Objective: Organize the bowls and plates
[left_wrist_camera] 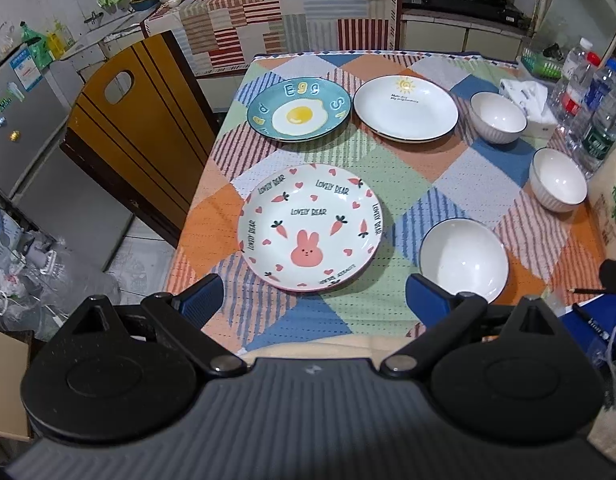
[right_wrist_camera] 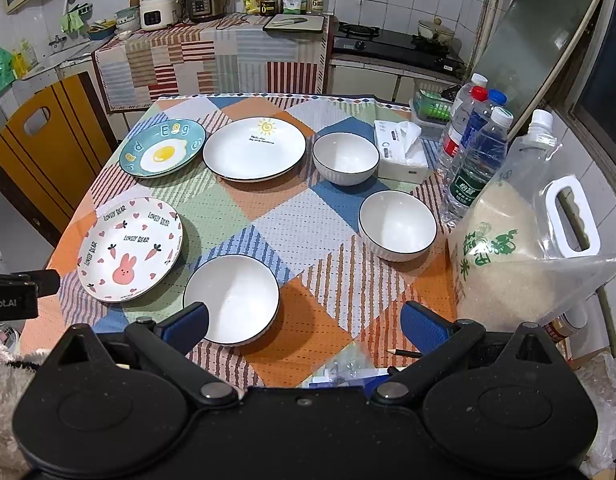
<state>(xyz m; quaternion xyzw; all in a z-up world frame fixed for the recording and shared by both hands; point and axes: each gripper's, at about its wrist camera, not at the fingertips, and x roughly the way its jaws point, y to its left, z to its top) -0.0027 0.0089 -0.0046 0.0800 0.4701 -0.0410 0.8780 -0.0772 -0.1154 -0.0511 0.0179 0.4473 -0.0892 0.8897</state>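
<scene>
Bunny plate [left_wrist_camera: 310,227] lies beyond left gripper's [left_wrist_camera: 314,304] spread fingers.

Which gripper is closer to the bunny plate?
Left. The left gripper hangs open right at the near rim of the bunny plate. The right gripper is off to the plate's right, in front of the nearest white bowl.

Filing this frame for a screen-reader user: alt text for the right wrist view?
Open right gripper hovers at the near edge of a table with a patchwork cloth holding three plates, bunny, egg and sun, and three white bowls, none stacked. A rice jug, water bottles and a tissue box stand at right.
</scene>
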